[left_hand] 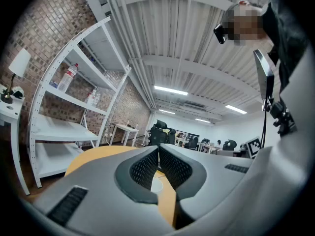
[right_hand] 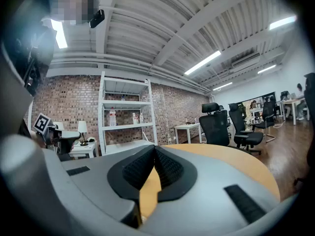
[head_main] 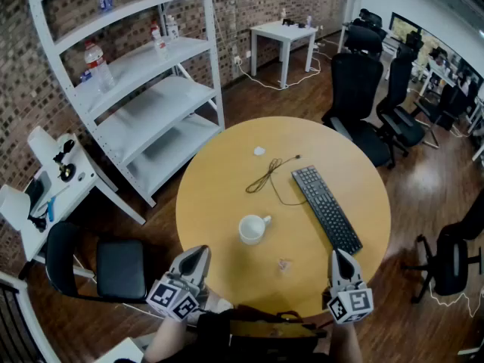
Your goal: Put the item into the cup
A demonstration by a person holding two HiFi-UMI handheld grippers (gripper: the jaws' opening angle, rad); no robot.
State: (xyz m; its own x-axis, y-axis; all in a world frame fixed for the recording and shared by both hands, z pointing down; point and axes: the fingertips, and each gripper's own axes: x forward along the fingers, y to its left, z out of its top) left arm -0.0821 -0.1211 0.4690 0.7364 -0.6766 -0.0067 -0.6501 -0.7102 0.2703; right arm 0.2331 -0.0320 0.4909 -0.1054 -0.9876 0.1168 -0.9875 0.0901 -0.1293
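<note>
A white cup [head_main: 253,229] with its handle to the right stands on the round wooden table [head_main: 219,195], a little nearer than its middle. A small pale crumpled item [head_main: 284,265] lies on the table to the near right of the cup. My left gripper [head_main: 200,249] hovers at the near left edge, its jaws shut and empty. At the near right edge my right gripper [head_main: 337,252] is shut too, holding nothing. The left gripper view shows the left gripper [left_hand: 158,149] with its pads pressed together. The right gripper [right_hand: 154,149] shows the same in its own view.
A black keyboard [head_main: 326,207] lies diagonally at the table's right, with a thin cable [head_main: 268,174] and a small white object [head_main: 259,150] farther back. A black chair [head_main: 121,267] stands near left, white shelves [head_main: 144,89] at the back left, office chairs [head_main: 355,89] at the back right.
</note>
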